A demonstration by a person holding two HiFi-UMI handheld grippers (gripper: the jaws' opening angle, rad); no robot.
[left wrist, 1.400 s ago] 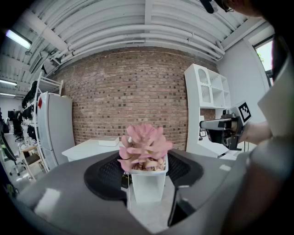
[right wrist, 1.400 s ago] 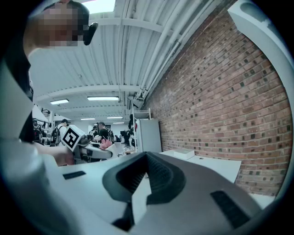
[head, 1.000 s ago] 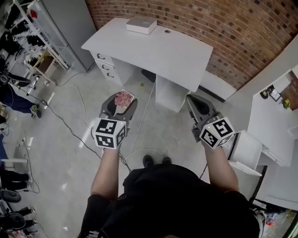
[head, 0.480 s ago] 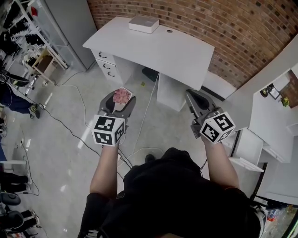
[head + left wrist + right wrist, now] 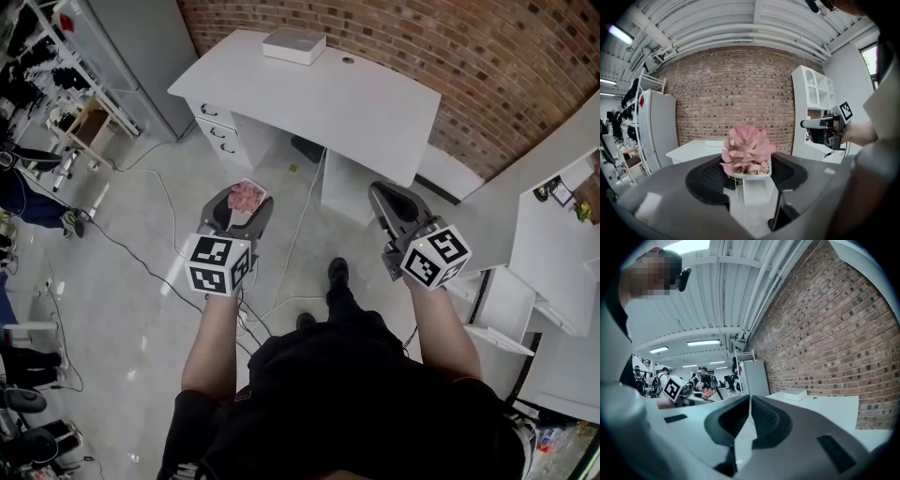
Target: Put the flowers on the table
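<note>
Holding flowers (image 5: 247, 195) clamped in left gripper (image 5: 240, 210), centre-left of frame, well short of table (image 5: 356, 103) at upper centre. Right gripper (image 5: 392, 212) closed together, empty. Carry upright; set down clear of box (image 5: 293, 45).

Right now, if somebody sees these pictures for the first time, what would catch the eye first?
Probably the pink flowers in a small white pot, held in the air between the fingers of the left gripper. Ahead of them a white desk stands against a red brick wall. The right gripper is carried alongside, with its fingers together and nothing between them.
</note>
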